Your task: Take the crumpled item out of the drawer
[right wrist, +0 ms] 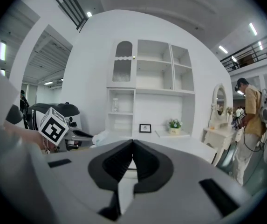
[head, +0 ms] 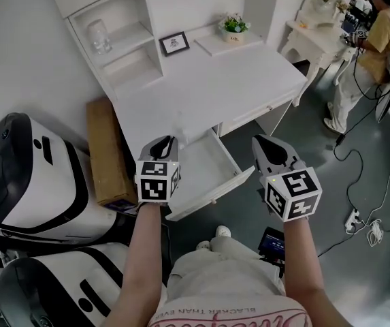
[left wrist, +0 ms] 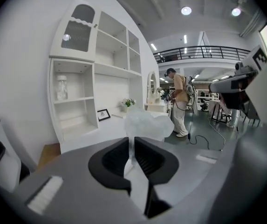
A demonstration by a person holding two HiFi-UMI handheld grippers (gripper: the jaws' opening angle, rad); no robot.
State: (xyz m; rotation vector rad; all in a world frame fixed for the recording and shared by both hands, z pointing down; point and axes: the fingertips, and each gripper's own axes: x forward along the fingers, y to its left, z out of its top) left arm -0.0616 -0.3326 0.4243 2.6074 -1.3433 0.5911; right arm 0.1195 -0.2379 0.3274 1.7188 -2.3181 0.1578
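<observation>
White desk with a shelf unit against a white wall, seen from above. On it stand a jar in a shelf compartment, a small picture frame and a potted plant. The drawer is pulled out at the desk's front, between the two grippers. A cardboard box leans beside the desk's left end, with white-and-black machines further left. At the far right are a dressing table, a person and cables on the floor.

The left gripper is clamped on the crumpled item, a pale, translucent wad. A thin fold runs back between the pads. The bulk sits just beyond the jaw tips, spreading wider than it is tall in the left gripper view. It is held in the air, out of the drawer, over the desk's front edge. In the head view it cannot be told from the white desk top.

The right gripper has its jaws pressed together on nothing, to the right of the drawer.

The floor is smooth and grey. The room is a large hall with ceiling spotlights and a railed upper gallery.
</observation>
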